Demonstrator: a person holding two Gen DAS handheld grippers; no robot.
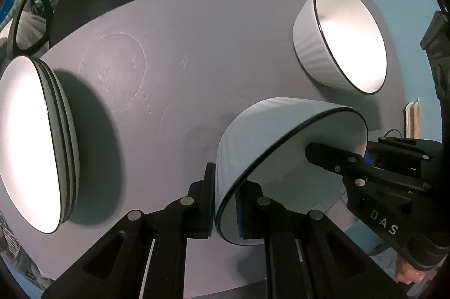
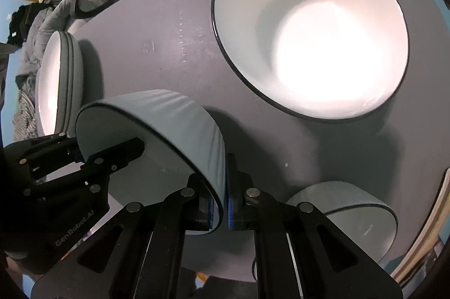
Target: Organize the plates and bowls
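Both jaws nearly closed, clamped on opposite rim walls of one pale blue bowl [image 1: 281, 152]: left gripper [image 1: 226, 203], right gripper [image 2: 223, 203]. The bowl is smooth, glossy, dark-rimmed, tilted over the scuffed grey tabletop [image 1: 168, 51]. Stacked white plates [image 1: 31, 141] left, white ribbed bowl [image 1: 340, 37] beyond.

Black left tool [image 1: 226, 203], blue pads, silver screws, white "DAS" lettering

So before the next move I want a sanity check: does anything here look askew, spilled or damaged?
Only the pale blue bowl looks askew: it tilts steeply above the grey table, its rim pinched by the left gripper and right gripper. No spills or chips visible.
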